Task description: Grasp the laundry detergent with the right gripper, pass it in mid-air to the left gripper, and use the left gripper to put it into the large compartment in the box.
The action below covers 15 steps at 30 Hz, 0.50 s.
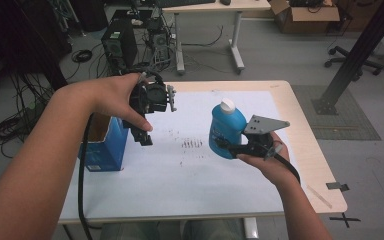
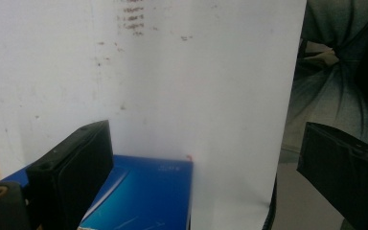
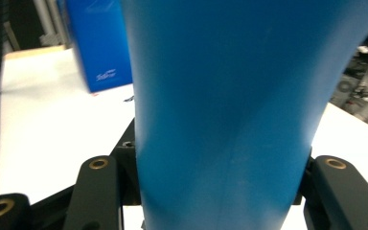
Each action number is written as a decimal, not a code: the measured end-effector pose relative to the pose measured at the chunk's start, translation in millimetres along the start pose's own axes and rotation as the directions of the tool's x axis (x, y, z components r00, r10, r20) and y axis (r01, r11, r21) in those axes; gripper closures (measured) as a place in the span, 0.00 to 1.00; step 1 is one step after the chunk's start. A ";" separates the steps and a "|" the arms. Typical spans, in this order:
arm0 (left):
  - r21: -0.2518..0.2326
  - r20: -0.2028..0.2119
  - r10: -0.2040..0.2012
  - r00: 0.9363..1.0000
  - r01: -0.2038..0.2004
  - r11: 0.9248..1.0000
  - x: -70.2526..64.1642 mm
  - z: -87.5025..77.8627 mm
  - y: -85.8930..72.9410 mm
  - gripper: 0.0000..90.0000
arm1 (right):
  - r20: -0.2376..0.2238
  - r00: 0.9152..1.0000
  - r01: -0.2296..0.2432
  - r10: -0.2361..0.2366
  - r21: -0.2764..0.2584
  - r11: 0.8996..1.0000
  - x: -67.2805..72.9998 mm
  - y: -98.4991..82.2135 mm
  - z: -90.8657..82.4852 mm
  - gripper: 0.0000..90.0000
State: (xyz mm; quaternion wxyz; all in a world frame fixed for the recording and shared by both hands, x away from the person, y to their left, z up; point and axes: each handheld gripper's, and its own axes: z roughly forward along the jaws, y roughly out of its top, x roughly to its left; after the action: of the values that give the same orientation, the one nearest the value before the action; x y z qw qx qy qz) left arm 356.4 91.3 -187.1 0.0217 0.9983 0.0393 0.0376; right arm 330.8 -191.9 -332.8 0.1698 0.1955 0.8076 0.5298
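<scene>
A blue bottle [image 1: 226, 127] with a white cap hangs upright above the table, and my right gripper [image 1: 226, 146] is shut on its lower body from the right. In the right gripper view the bottle [image 3: 225, 105] sits squeezed between both jaws of my right gripper [image 3: 215, 191]. An open-topped blue box [image 1: 105, 147] stands at the table's left edge. My left gripper [image 1: 142, 136] hovers just right of the box, pointing down. Its jaws stand wide apart in the left gripper view, with nothing between them, above the box [image 2: 143, 191]; my left gripper [image 2: 206, 160] is open.
A white sheet [image 1: 180, 175] with dark smudges [image 1: 192, 144] covers most of the wooden table [image 1: 307, 150]. Beyond the table stand a computer tower [image 1: 117, 42], a desk [image 1: 235, 30], a black post [image 1: 355, 55] and an office chair [image 1: 352, 57].
</scene>
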 end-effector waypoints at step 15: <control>0.005 0.008 0.025 1.000 -0.025 1.000 -3.3 -4.1 7.6 0.06 | -0.234 0.969 0.090 -0.082 0.020 0.996 5.2 -2.1 14.5 0.50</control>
State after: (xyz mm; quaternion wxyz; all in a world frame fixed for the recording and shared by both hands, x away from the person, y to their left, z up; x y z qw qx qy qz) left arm 353.3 83.6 -182.9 0.0190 0.9989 0.0267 0.0339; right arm 333.0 -178.6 -340.6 0.0937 0.0993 0.8376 0.5289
